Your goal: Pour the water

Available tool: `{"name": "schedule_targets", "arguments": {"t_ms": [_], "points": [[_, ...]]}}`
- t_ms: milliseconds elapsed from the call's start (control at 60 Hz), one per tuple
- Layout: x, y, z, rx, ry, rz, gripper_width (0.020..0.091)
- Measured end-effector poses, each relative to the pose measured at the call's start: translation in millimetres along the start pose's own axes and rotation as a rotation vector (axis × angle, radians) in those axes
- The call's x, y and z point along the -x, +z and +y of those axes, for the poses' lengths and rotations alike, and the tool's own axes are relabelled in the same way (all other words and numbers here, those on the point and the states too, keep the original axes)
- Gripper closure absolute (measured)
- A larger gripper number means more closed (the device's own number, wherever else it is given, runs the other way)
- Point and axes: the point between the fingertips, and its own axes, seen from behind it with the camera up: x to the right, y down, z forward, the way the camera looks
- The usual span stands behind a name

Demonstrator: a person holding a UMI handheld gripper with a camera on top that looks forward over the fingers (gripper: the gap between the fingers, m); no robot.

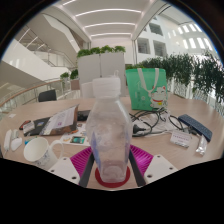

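1. Pink pads (139,160) of the gripper (108,168) sit closest to the camera, one on each side of a clear plastic bottle (107,130); both fingers look pressed on its lower body, so the gripper reads as clenched on the bottle.
2. Bottle stands upright between the fingers and fills the middle of the view. White cap (104,90) is on top, and a red base or ring shows at the bottom. Cannot tell whether the bottom rests on the table (170,152) or hangs just above it.
3. Handling, as a guess: thin-walled plastic, soft, dents under a hard squeeze; smooth sides could slip when tilted. Weight depends on the fill, and the water level is not readable. The low-to-mid body hold looks fine; gripping a firmer ridge would be safer than the flimsy middle.
4. Cap looks on, so pouring seems to need it off first.
5. White paper cup (38,152) sits on the table just beside the left finger, the likely target for the water.
6. Beyond the bottle: green bag (147,88), cables and papers on the table, a dark flat device (195,126) off to the right, and planters with plants (100,51) further back.
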Motion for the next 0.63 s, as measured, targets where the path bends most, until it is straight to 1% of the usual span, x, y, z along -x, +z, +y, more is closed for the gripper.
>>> {"name": "schedule_targets", "arguments": {"t_ms": [67, 83, 233, 350, 500, 633], "points": [[4.4, -16.0, -3.0, 0.006, 0.013, -0.005, 0.0263], [4.7, -20.9, -3.7, 0.007, 0.013, -0.001, 0.0252], [9.4, -69.1, -14.2, -0.01, -0.001, 0.039, 0.0267], [12.5, -125.1, -22.0, -0.037, -0.016, 0.083, 0.0266], [50.3, -215.3, -44.0, -0.086, -0.042, 0.134, 0.0267], [83.6, -287.7, -55.9, -0.11, -0.036, 0.156, 0.0258]]}}
